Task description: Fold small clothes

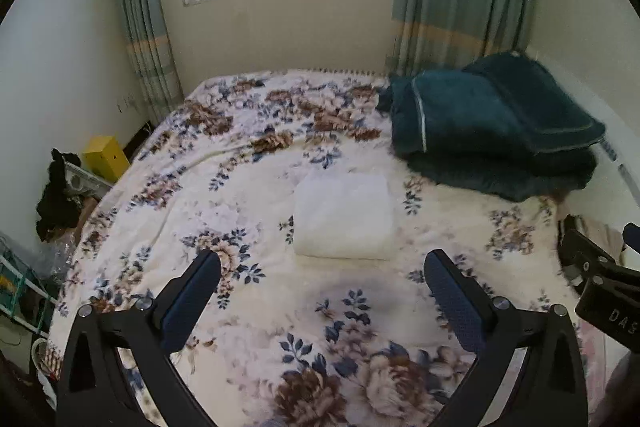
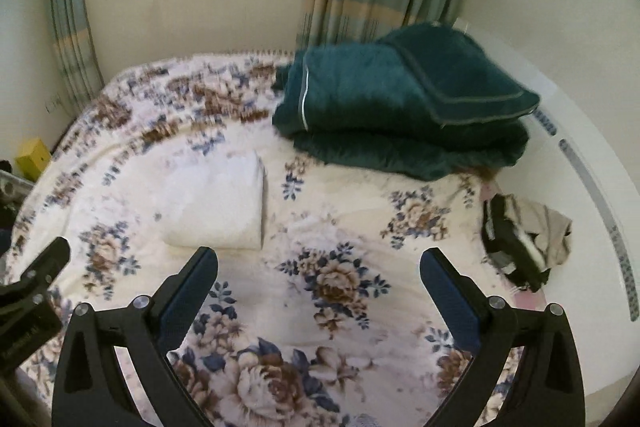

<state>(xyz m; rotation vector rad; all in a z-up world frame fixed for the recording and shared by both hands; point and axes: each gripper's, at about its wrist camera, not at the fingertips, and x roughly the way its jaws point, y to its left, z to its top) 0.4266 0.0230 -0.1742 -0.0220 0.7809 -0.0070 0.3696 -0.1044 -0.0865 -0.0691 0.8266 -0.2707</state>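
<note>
One white garment [image 1: 344, 217], folded into a thick, neat rectangle, lies flat near the middle of the bed [image 1: 240, 163], on its floral cover. One unfolded pile of beige and black clothes [image 2: 520, 241] sits crumpled at the bed's right edge. One folded dark green blanket [image 2: 400, 107] fills the far right corner. The left gripper [image 1: 320, 267] and the right gripper [image 2: 318, 265] both gape wide, holding nothing, above the bed's near edge.

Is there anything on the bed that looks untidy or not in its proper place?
Yes. A crumpled black and beige garment lies in a heap at the bed's right edge, unfolded, unlike the white folded cloth lying flat mid-bed. The dark green blanket is folded, but its layers sit uneven. Both tools are open and hold nothing.
</note>
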